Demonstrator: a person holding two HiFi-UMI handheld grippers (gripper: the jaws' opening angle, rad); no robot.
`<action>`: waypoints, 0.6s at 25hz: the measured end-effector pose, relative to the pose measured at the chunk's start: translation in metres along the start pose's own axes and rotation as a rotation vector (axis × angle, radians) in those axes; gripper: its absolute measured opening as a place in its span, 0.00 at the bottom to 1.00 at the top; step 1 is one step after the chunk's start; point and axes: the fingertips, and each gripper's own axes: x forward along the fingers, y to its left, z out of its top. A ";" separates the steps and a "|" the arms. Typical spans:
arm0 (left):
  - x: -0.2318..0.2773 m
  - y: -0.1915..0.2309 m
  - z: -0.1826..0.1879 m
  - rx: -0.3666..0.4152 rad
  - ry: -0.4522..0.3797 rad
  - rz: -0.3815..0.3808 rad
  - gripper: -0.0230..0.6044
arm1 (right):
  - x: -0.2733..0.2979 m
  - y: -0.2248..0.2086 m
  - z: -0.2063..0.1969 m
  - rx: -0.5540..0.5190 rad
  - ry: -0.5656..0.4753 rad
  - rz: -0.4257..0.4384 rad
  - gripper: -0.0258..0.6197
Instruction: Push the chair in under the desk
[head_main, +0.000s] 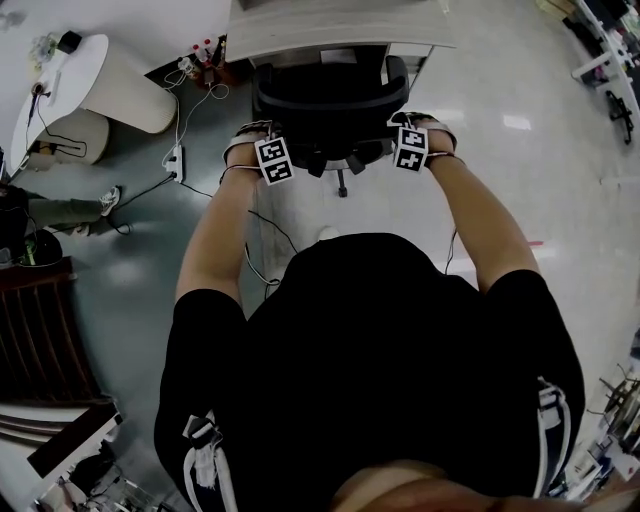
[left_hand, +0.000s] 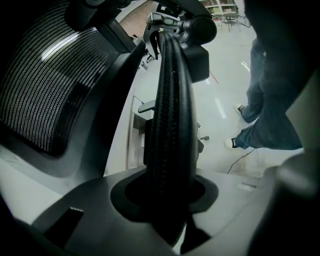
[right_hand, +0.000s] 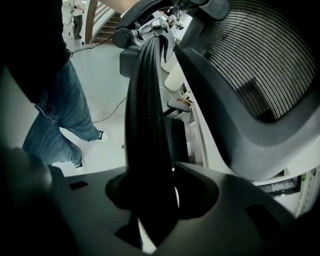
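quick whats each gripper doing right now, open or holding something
left gripper: closed on the left armrest
right gripper: closed on the right armrest

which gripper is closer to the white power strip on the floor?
Left. The left gripper, shut on the left-side armrest, has the power strip just off to its left. The right gripper, shut on the right-side armrest, is across the chair.
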 end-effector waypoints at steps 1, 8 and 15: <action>0.002 0.003 -0.003 -0.002 0.001 0.001 0.22 | 0.003 -0.004 0.002 0.001 0.000 -0.002 0.26; 0.015 0.025 -0.016 -0.010 0.005 0.010 0.22 | 0.019 -0.030 0.011 0.006 -0.008 -0.002 0.27; 0.023 0.042 -0.023 -0.014 -0.002 0.025 0.23 | 0.028 -0.048 0.017 0.001 -0.007 -0.009 0.27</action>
